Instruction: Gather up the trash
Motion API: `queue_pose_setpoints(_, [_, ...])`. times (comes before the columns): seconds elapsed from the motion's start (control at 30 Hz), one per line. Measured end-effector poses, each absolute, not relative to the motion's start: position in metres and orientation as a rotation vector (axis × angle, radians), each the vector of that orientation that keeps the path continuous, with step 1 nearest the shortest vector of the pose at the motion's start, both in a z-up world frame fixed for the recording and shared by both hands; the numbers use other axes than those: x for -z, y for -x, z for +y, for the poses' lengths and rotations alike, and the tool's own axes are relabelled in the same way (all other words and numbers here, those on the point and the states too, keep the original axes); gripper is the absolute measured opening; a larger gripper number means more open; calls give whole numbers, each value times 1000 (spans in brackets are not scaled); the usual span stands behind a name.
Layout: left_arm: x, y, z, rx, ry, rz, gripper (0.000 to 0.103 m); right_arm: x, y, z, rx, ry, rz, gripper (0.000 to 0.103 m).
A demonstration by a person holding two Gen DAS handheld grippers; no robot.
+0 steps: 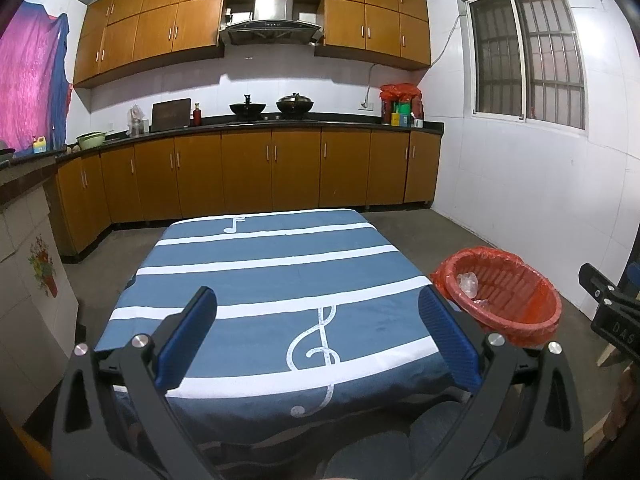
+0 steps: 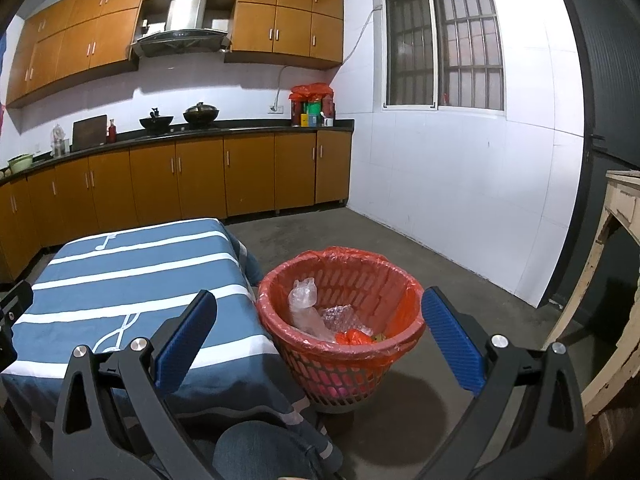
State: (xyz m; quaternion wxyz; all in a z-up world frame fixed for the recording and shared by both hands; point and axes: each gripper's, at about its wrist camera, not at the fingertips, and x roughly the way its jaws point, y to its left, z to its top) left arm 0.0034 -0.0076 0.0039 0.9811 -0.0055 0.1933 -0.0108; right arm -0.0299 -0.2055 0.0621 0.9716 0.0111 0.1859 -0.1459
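The red plastic lattice basket lined with a red bag (image 2: 340,320) stands upright beside the blue striped tablecloth (image 2: 132,280), holding crumpled clear plastic wrap (image 2: 306,308), partly hidden. The left gripper (image 1: 316,340) and right gripper (image 2: 320,340) gape wide, empty.

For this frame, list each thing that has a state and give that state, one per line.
Left gripper: open, holding nothing.
Right gripper: open, holding nothing.
Red plastic basket with red liner bag: upright on the floor beside the table, holding clear plastic wrap and a crumpled red bag.
Blue striped tablecloth: spread flat.
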Motion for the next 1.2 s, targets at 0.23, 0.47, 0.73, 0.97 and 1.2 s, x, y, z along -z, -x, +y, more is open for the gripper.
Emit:
queue_pose_setpoints(0.23, [-3,0,-9,10,13,390,99,-61,31,-204,287,-23,377,101])
queue_pose_setpoints(0.47, [-3,1,-7,-3,19,392,99,-61,31,-201,281,-22,384,101])
queue_pose_setpoints(0.73, [-3,1,-9,-1,18,389,99,-61,30,-200,279,-21,386,101])
queue_pose_setpoints(0.97, [-3,2,-11,2,16,390,99,-60,30,-200,279,-21,387,101])
queue_pose_setpoints(1.2, [-4,2,-12,9,15,391,99,-59,30,-200,280,-25,391,101])
